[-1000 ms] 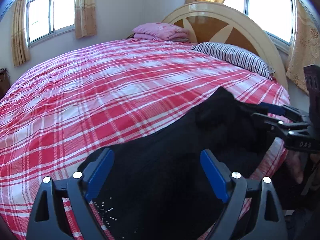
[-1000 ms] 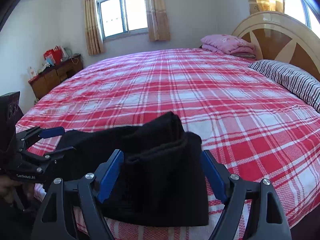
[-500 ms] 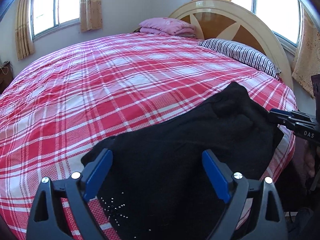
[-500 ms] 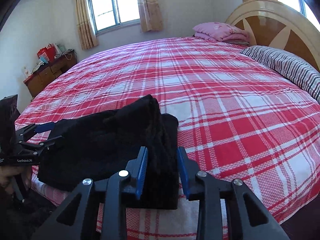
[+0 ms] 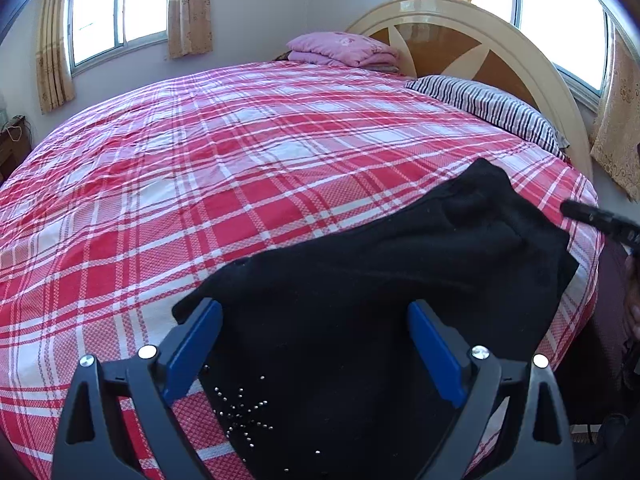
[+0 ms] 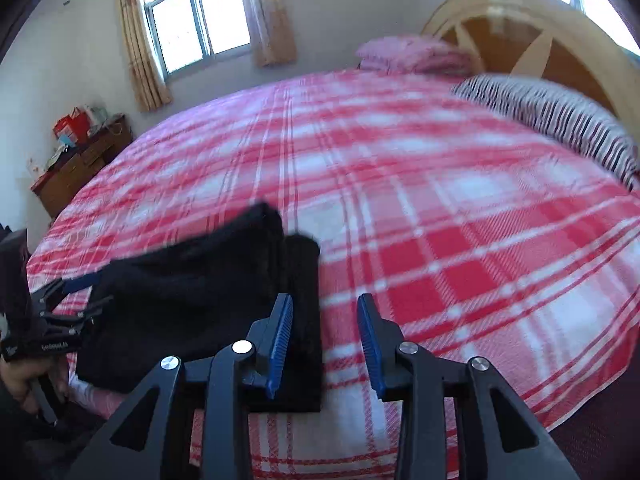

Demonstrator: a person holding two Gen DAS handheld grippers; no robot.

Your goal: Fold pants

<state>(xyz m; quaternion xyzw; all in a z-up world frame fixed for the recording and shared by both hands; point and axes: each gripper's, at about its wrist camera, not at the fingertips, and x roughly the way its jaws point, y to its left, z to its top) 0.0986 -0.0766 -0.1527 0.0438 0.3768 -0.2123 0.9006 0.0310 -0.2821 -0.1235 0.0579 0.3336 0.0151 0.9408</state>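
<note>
The black pants lie folded near the front edge of the bed, with a studded star pattern on the near part. They also show in the right wrist view. My left gripper is open, its blue pads just above the near part of the pants, holding nothing. My right gripper is partly open and empty, beside the right end of the pants, over the bedspread. The right gripper's tip shows at the right edge of the left wrist view. The left gripper shows at the left of the right wrist view.
A red and white plaid bedspread covers the bed. A striped pillow and a folded pink blanket lie by the wooden headboard. A wooden cabinet with clutter stands by the far wall.
My right gripper closed over the right end of the pants, then let go and moved right off them. My left gripper stayed open and drew back a little.
</note>
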